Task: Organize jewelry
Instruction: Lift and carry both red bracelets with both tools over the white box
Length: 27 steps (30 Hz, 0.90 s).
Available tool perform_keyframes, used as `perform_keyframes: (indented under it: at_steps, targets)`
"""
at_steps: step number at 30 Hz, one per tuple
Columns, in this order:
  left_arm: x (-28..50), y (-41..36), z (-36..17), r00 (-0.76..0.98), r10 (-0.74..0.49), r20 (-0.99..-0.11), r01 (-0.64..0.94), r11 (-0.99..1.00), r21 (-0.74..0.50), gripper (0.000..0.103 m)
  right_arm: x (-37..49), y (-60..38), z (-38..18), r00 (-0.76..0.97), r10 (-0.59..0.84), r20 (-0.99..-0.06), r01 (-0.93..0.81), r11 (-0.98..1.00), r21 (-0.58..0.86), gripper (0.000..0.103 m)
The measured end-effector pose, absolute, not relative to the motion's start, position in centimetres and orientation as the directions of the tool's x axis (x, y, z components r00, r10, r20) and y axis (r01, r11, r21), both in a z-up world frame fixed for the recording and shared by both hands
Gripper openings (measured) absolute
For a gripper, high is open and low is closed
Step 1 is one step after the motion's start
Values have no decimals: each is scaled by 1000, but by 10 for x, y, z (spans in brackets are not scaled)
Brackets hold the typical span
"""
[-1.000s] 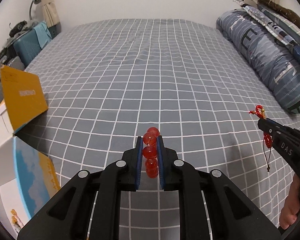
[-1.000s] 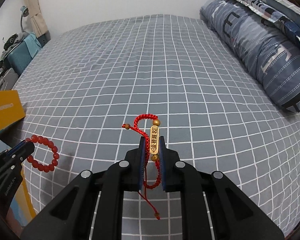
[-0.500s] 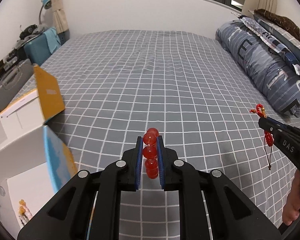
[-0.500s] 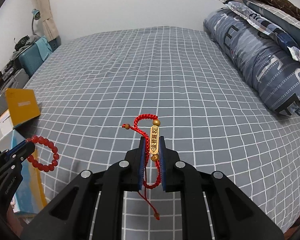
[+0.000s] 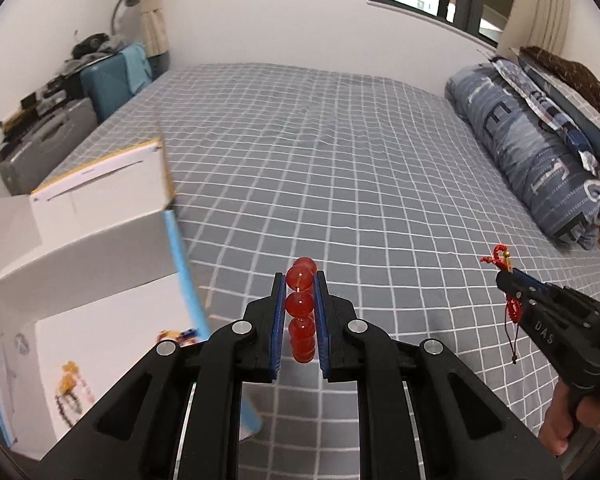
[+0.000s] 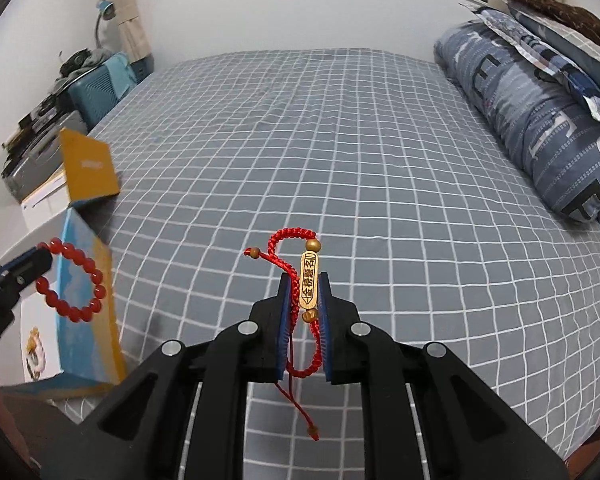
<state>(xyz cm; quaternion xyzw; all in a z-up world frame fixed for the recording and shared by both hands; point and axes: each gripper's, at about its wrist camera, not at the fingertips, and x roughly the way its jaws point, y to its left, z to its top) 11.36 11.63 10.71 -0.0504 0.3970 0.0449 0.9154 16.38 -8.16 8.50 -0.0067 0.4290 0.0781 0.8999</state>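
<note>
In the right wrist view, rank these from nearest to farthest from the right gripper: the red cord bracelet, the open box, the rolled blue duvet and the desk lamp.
1. Red cord bracelet: clamped in the right gripper.
2. Open box: low on the left, at the bed's edge.
3. Rolled blue duvet: along the right side of the bed.
4. Desk lamp: far left corner, by the curtain.

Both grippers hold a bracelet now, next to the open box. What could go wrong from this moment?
1. The left gripper pinches the red bead bracelet on round, smooth beads only, so it may slip out before reaching the box.
2. The red cord bracelet in the right gripper has a loose tail hanging below; it could catch on the box edge or the bed sheet.
3. The box's contents look blurred, so tangling inside is possible.
</note>
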Motion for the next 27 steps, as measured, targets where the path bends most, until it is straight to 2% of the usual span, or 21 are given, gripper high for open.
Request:
perform_keyframes:
  at_steps: [4, 11, 27]
  targets:
    - [94, 135, 118, 687, 42, -726, -144, 987, -79, 13, 152, -60, 91, 621, 160, -767, -185, 981, 55, 12]
    - [65, 172, 130, 695, 132, -707, -227, 973, -42, 13, 134, -6, 112, 639, 232, -734, -283, 958, 57, 12]
    - [4, 300, 109, 616, 302, -728, -458, 889, -19, 13, 99, 144, 106, 561, 403, -723, -521, 851, 69, 12]
